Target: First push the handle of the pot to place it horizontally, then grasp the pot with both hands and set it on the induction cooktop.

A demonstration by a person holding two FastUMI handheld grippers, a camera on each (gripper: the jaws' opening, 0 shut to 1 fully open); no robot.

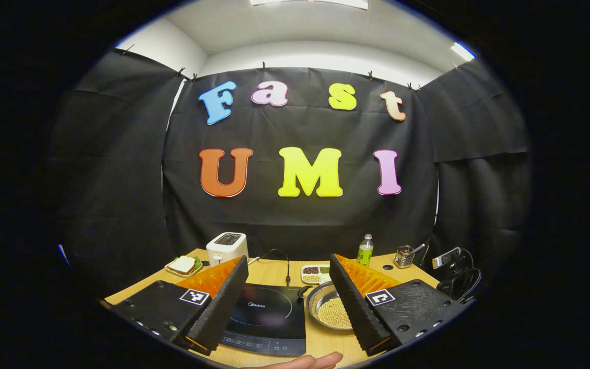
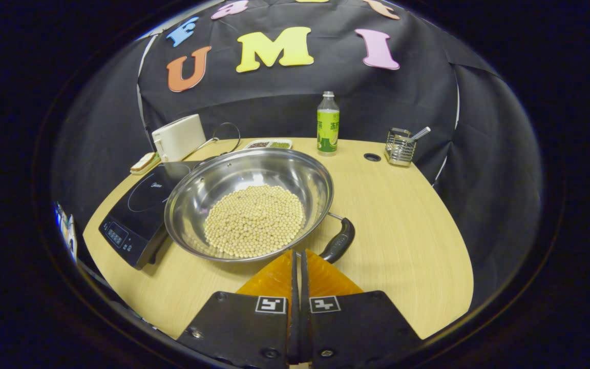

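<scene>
Right now your right gripper point(image 2: 297, 256) is clenched on nothing, its tips just beside the pot's handle point(image 2: 339, 240), with the pot point(image 2: 249, 205) of beans straight ahead. Your left gripper point(image 1: 290, 277) hangs spread wide, the induction cooktop point(image 1: 269, 318) between its fingers, the pot just ahead-right.

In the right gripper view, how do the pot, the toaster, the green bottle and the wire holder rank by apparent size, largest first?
1. Pot, by far the largest, and also the nearest.
2. Toaster.
3. Green bottle.
4. Wire holder.
The bottle and the holder look close in size; all three stand farther back, so true sizes remain unsure.
</scene>
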